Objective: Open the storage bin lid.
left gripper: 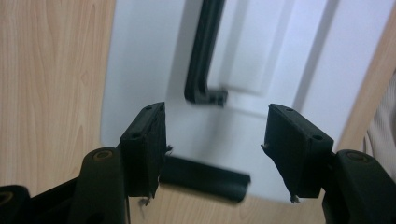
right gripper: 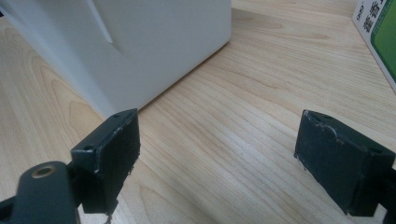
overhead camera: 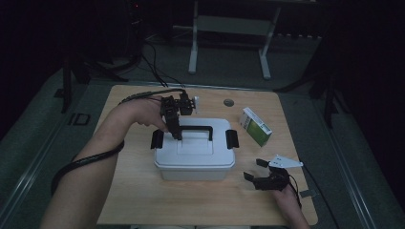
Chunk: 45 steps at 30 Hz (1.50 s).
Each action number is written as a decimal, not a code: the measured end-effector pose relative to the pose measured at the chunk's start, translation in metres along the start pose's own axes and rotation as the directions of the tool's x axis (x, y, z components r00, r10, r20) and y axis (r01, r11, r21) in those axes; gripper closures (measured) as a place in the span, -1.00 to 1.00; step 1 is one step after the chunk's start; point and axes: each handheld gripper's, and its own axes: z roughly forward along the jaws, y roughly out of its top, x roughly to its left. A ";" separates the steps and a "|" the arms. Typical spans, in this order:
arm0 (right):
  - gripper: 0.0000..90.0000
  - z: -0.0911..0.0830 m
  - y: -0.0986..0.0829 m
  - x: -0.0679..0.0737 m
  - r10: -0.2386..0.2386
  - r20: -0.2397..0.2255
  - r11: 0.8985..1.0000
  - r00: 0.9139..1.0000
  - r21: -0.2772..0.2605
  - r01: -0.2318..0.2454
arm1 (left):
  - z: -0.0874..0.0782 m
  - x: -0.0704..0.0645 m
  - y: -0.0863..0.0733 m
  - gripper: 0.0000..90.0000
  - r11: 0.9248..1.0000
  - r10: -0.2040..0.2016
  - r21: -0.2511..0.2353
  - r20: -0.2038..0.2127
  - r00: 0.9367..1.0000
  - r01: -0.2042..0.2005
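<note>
Box (overhead camera: 195, 155) amid bare table (overhead camera: 143, 200)

Green-and-white carton (right gripper: 379, 32) cut by the right gripper view's edge

A dim lab: wooden table (overhead camera: 143, 200) on grey carpet, cables (overhead camera: 153, 62), metal desk frame (overhead camera: 229, 43) behind.

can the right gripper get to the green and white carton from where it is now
Probably yes. The right gripper is open near the table's front right, and the green and white carton lies just beyond it on bare wood, beside the white box, not behind it.
</note>
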 end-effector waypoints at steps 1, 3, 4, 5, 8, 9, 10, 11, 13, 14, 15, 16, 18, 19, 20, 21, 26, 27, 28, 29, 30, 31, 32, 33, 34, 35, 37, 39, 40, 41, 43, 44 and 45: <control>-0.69 0.000 0.000 0.000 0.000 0.000 1.000 1.000 0.000 0.000 | 0.001 0.000 0.004 -0.13 1.000 0.011 -0.001 0.002 1.000 -0.011; -0.69 0.000 -0.001 0.000 0.001 -0.001 1.000 1.000 -0.001 -0.001 | 0.004 0.000 0.011 -0.13 1.000 0.026 -0.006 -0.001 1.000 -0.026; -0.69 0.000 -0.001 0.000 0.001 -0.001 1.000 1.000 -0.001 -0.001 | 0.004 0.000 0.011 -0.13 1.000 0.026 -0.006 -0.001 1.000 -0.026; -0.69 -0.001 -0.001 -0.001 0.003 -0.001 1.000 1.000 0.000 -0.003 | 0.006 0.001 0.015 -0.13 0.999 0.033 -0.003 0.002 0.999 -0.033; -0.69 0.000 -0.001 -0.001 0.002 -0.002 1.000 1.000 0.002 -0.002 | 0.010 0.000 0.023 -0.13 0.998 0.055 0.001 0.011 0.998 -0.055; -0.69 0.000 -0.001 -0.001 0.001 -0.003 1.000 1.000 0.004 -0.001 | 0.012 0.000 0.026 -0.12 0.998 0.066 -0.001 0.011 0.998 -0.066; -0.69 0.000 -0.001 -0.001 0.001 -0.004 1.000 1.000 0.003 -0.001 | 0.013 0.001 0.028 -0.10 0.998 0.068 -0.002 0.016 0.998 -0.068; -0.69 0.000 -0.001 -0.001 0.000 -0.005 1.000 1.000 0.003 0.000 | 0.013 0.002 0.031 -0.09 0.997 0.071 -0.007 0.015 0.997 -0.071; -0.69 0.000 -0.001 0.000 0.001 -0.008 1.000 1.000 0.004 -0.001 | 0.015 0.003 0.034 -0.08 0.997 0.082 -0.009 0.019 0.996 -0.081; -0.69 0.000 -0.001 0.000 0.000 -0.008 1.000 1.000 0.005 0.000 | 0.016 0.003 0.037 -0.06 0.996 0.089 -0.006 0.017 0.996 -0.089; -0.69 0.000 -0.001 0.000 0.000 -0.009 1.000 1.000 0.005 0.000 | 0.016 0.003 0.038 -0.06 0.996 0.094 -0.004 0.017 0.995 -0.094; -0.69 0.000 -0.001 0.000 0.001 -0.010 1.000 1.000 0.003 -0.001 | 0.017 0.003 0.040 -0.01 0.994 0.109 -0.005 0.021 0.994 -0.109; -0.69 0.000 -0.002 -0.001 0.002 -0.011 1.000 1.000 0.003 -0.002 | 0.019 0.002 0.042 0.05 0.993 0.117 0.004 0.018 0.993 -0.117; -0.69 0.000 -0.002 -0.001 0.002 -0.011 1.000 1.000 0.003 -0.002 | 0.019 0.001 0.043 0.05 0.992 0.128 0.002 0.021 0.992 -0.128; -0.69 -0.001 -0.002 -0.001 0.004 -0.011 1.000 1.000 0.002 -0.004 | 0.020 0.001 0.044 0.08 0.990 0.142 0.003 0.012 0.990 -0.142; -0.69 -0.001 -0.002 -0.001 0.005 -0.012 1.000 1.000 0.001 -0.005 | 0.019 0.000 0.047 0.14 0.986 0.165 -0.010 0.007 0.986 -0.165; -0.69 -0.001 -0.001 -0.001 0.002 -0.016 1.000 1.000 0.003 -0.002 | 0.021 -0.004 0.050 0.31 0.981 0.192 -0.012 0.015 0.981 -0.192; -0.69 0.000 -0.001 -0.001 0.000 -0.015 1.000 1.000 0.005 0.000 | 0.023 -0.005 0.051 0.31 0.981 0.193 0.001 0.019 0.981 -0.193; -0.69 0.000 -0.001 -0.001 0.001 -0.016 1.000 1.000 0.004 -0.001 | 0.024 -0.005 0.052 0.39 0.980 0.197 0.013 0.016 0.980 -0.197; -0.69 0.000 -0.001 -0.001 0.001 -0.016 1.000 1.000 0.004 -0.001 | 0.024 -0.006 0.052 0.42 0.980 0.200 0.016 0.014 0.980 -0.200; -0.69 -0.001 -0.001 -0.001 0.001 -0.016 1.000 1.000 0.004 -0.001 | 0.025 -0.006 0.053 0.42 0.979 0.202 0.021 0.012 0.979 -0.202; -0.69 -0.001 -0.001 -0.001 0.001 -0.016 1.000 1.000 0.003 -0.001 | 0.025 -0.005 0.053 0.52 0.978 0.208 0.017 0.010 0.978 -0.208; -0.69 -0.001 -0.001 -0.001 0.001 -0.016 1.000 1.000 0.004 -0.001 | 0.025 -0.006 0.053 0.54 0.977 0.215 0.013 0.008 0.977 -0.215; -0.69 0.000 -0.001 -0.001 0.001 -0.017 1.000 1.000 0.005 0.000 | 0.026 -0.006 0.053 0.64 0.976 0.218 0.017 0.008 0.976 -0.218; -0.69 0.000 -0.001 -0.001 0.001 -0.017 1.000 1.000 0.005 0.000 | 0.026 -0.006 0.053 0.64 0.975 0.220 0.017 0.016 0.975 -0.221; -0.69 -0.001 -0.001 -0.001 0.001 -0.018 1.000 1.000 0.005 -0.001 | 0.027 -0.006 0.052 0.64 0.974 0.225 0.018 0.010 0.974 -0.225; -0.69 0.000 -0.001 -0.001 0.001 -0.019 1.000 1.000 0.005 -0.001 | 0.029 -0.006 0.053 0.75 0.974 0.226 0.028 0.011 0.974 -0.227; -0.69 -0.001 -0.001 -0.001 0.002 -0.019 1.000 1.000 0.003 -0.002 | 0.030 -0.006 0.053 0.77 0.974 0.225 0.028 0.009 0.974 -0.225; -0.69 -0.001 -0.001 -0.001 0.003 -0.019 1.000 1.000 0.002 -0.003 | 0.029 -0.007 0.053 0.78 0.972 0.235 0.027 0.007 0.972 -0.235; -0.69 -0.001 -0.001 -0.001 0.002 -0.019 1.000 1.000 0.002 -0.002 | 0.029 -0.007 0.053 0.78 0.972 0.231 0.030 0.010 0.973 -0.231; -0.69 -0.001 -0.001 -0.001 0.003 -0.019 1.000 1.000 0.002 -0.003 | 0.028 -0.008 0.053 0.81 0.972 0.234 0.027 0.025 0.972 -0.234; -0.69 -0.001 -0.001 -0.001 0.002 -0.018 1.000 1.000 0.004 -0.002 | 0.028 -0.008 0.054 0.82 0.973 0.228 0.034 0.029 0.973 -0.229; -0.69 -0.001 -0.001 -0.001 0.002 -0.018 1.000 1.000 0.004 -0.002 | 0.028 -0.008 0.054 0.82 0.971 0.235 0.030 0.031 0.971 -0.236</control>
